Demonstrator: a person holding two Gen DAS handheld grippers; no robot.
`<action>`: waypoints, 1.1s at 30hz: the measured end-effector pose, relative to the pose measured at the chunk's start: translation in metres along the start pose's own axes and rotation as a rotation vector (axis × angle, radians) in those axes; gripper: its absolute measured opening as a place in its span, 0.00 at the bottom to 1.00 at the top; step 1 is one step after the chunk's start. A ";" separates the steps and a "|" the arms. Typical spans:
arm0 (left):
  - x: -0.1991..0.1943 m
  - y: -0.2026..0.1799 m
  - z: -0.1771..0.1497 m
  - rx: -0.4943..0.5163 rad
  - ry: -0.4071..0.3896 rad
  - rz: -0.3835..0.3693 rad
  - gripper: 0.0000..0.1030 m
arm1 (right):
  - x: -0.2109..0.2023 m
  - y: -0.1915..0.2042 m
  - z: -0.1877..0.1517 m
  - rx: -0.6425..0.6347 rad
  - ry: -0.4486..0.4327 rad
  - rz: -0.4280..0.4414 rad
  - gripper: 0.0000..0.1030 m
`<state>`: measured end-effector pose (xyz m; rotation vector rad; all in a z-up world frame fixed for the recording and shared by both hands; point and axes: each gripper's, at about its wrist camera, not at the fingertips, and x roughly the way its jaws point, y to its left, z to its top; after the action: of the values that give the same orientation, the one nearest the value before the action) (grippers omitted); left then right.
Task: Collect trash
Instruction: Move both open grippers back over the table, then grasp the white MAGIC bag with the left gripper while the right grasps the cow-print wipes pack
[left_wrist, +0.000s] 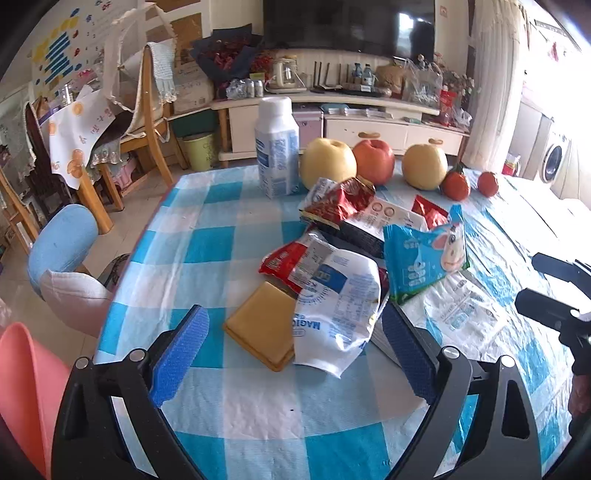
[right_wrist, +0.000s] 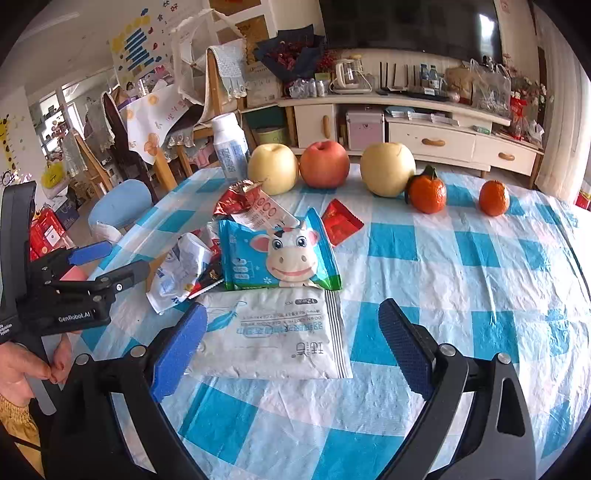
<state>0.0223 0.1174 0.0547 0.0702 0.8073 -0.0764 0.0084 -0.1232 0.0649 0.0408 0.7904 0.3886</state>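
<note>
1. behind the table (left_wrist: 229, 417), across the top of both frames, runs a cream tv cabinet (right_wrist: 443, 140) under a dark screen, with wooden chairs (left_wrist: 147, 122) draped in cloth at the upper left.
2. blue-and-white checked plastic cloth covers the table and fills the lower half of each view.
3. along the far edge of the cloth stand a white bottle (left_wrist: 277, 147), a yellow apple (left_wrist: 328, 162), a red apple (left_wrist: 373, 160), a second yellow apple (left_wrist: 424, 166) and two small oranges (right_wrist: 426, 192), side by side in a row.
4. the trash lies heaped in the middle of the table: a crumpled red foil wrapper (left_wrist: 341, 201), a blue cow-print packet (right_wrist: 280, 254), a crumpled white-and-blue bag (left_wrist: 338, 299), a small red sachet (right_wrist: 340, 221) and a flat white pouch (right_wrist: 273, 332).
5. a flat yellow box (left_wrist: 264, 328) lies at the near left edge of the heap, partly under the crumpled white-and-blue bag.
6. the left gripper (left_wrist: 295, 350) is spread wide and holds nothing; in its own view the yellow box and the bag sit between its blue pads (left_wrist: 177, 354).
7. the right gripper (right_wrist: 291, 347) is also spread wide and empty, with the flat white pouch lying between its fingers in the lower middle of its frame.
8. at the left edge of the right view, a hand (right_wrist: 22, 365) grips the handle of the left gripper.
9. a pink plastic rim (left_wrist: 26, 387) shows at the lower left of the left view.
</note>
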 end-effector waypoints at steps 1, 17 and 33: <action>0.005 -0.005 0.000 0.017 0.012 0.002 0.91 | 0.003 -0.003 -0.001 0.007 0.009 0.004 0.92; 0.053 -0.018 0.004 0.020 0.084 0.022 0.91 | 0.044 -0.013 0.016 -0.003 0.025 0.098 0.92; 0.062 -0.014 0.006 -0.029 0.081 0.003 0.81 | 0.089 -0.045 0.031 0.093 0.066 0.207 0.92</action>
<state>0.0678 0.1006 0.0139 0.0476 0.8890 -0.0595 0.1017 -0.1304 0.0180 0.1990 0.8727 0.5510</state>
